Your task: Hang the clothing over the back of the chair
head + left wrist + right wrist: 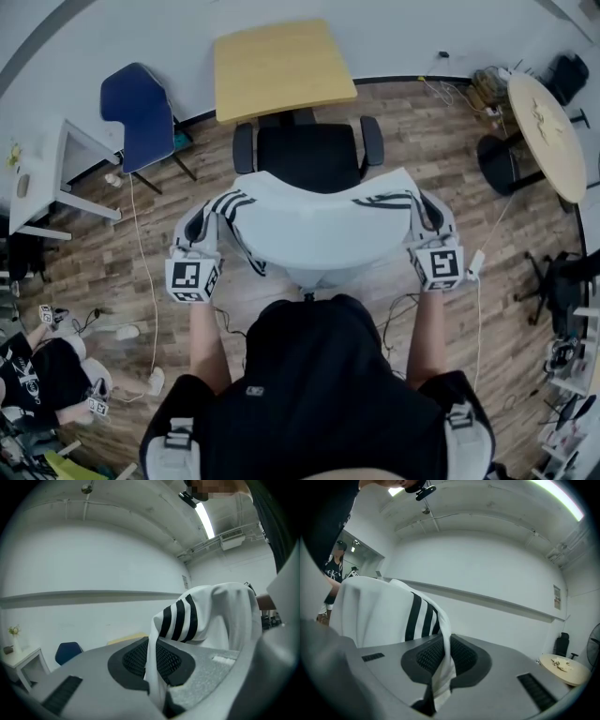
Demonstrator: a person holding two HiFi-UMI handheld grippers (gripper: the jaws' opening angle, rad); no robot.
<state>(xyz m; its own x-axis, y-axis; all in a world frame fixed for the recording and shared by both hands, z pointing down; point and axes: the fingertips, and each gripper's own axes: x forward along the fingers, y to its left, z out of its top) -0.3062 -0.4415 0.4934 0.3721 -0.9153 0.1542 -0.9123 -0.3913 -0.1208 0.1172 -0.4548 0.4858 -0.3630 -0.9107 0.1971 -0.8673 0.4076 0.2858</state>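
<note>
Left gripper (199, 232) and right gripper (429, 225) each clamped on a black-striped end of the white top (314, 225), spread between them across the near edge of the black office chair (307, 155).

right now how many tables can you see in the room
3: a square wooden table beyond the black office chair, a round table at right, a white table at left. Others may be out of view.
</note>
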